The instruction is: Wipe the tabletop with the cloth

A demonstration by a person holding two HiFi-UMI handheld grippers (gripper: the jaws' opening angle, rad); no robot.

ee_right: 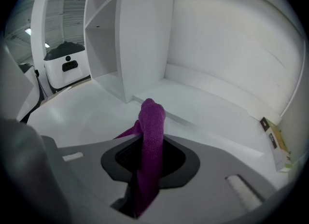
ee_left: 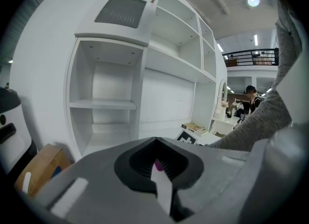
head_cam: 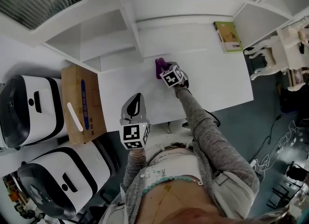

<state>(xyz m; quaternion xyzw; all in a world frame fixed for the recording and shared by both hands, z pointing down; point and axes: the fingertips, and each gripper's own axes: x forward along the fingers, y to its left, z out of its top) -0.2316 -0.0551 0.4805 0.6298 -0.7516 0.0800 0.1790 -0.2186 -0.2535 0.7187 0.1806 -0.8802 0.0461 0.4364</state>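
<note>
Right gripper (head_cam: 164, 69) jaws clamp the purple cloth (head_cam: 160, 65) at the back of the white tabletop (head_cam: 212, 80), against the shelf unit's (head_cam: 120, 44) edge. Left gripper (head_cam: 135, 103) jaws together, empty, over the front edge. Green book (head_cam: 228, 36) back right and box (head_cam: 82, 102) label: print unreadable. Tabletop open rightward.

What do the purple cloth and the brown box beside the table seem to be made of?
The cloth: likely knitted or microfibre fabric, matte; a fine looped texture shows and it folds limply. The box: probably cardboard, matte brown, flat panels with creased edges.
</note>
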